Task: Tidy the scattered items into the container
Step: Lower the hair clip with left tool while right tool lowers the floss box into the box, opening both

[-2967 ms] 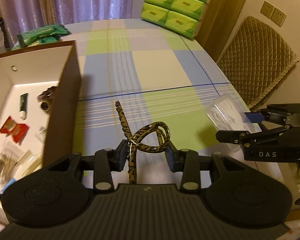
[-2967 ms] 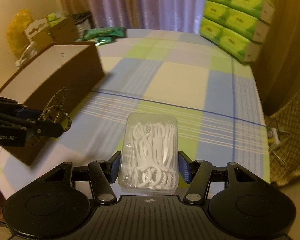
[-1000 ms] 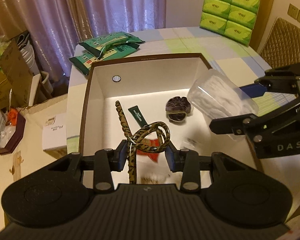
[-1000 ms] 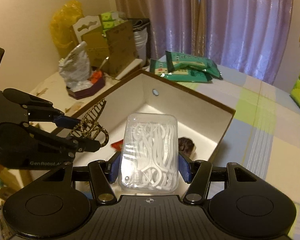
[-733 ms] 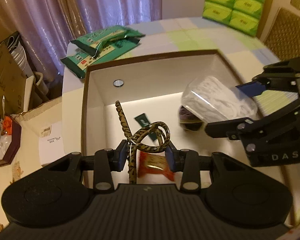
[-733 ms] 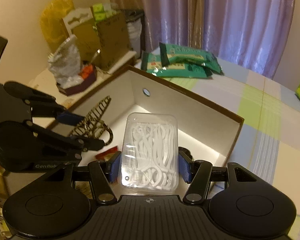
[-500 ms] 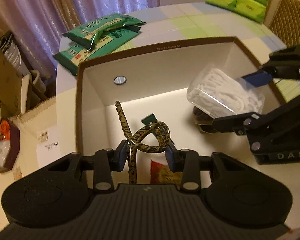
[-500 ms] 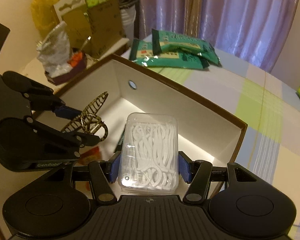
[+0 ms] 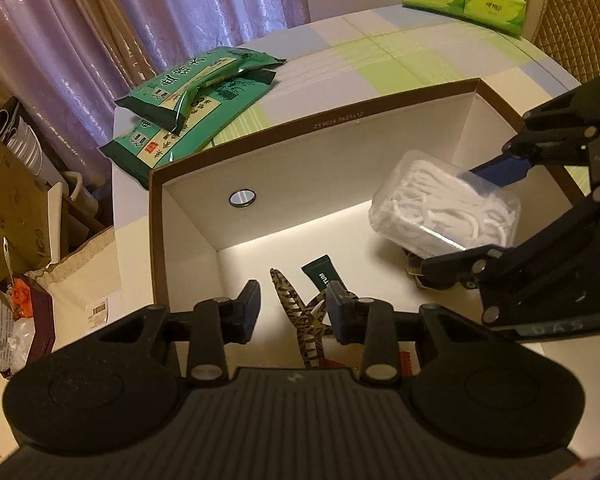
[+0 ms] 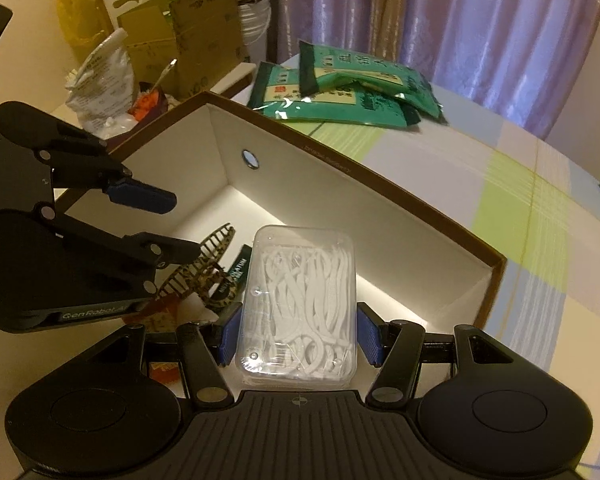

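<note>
While both tools hang over the box (image 9: pixel 316 124), the entries stand as follows.

Floss case (image 10: pixel 300 304) — clear hard plastic, full of white picks; judged light, stiff, smooth-sided and apt to slip if the squeeze slackens. Best held across its two long sides, as now. Position: above the box's interior, not touching the floor.

Right gripper (image 10: pixel 298 332) — blue pads pressed on the case's long sides, jaws narrow around it. Pose: tilted down into the box, near its right-hand end as the left wrist view shows it.

Hair clip (image 9: pixel 306 320) — leopard-patterned, toothed, springy; judged light, stiff, somewhat brittle at the teeth. It sits low in the box between and below the left fingers; whether it rests on the floor or is falling cannot be told.

Left gripper (image 9: pixel 294 312) — jaws spread wide, pads clear of the clip, holding nothing. Pose: angled down over the box's near wall.

Also in the box: a dark green tube (image 9: pixel 322 274), a red packet (image 10: pixel 164 370) and a dark item under the case.

Outside, on the checked cloth (image 10: pixel 512 184): green packs (image 9: pixel 192 96).
</note>
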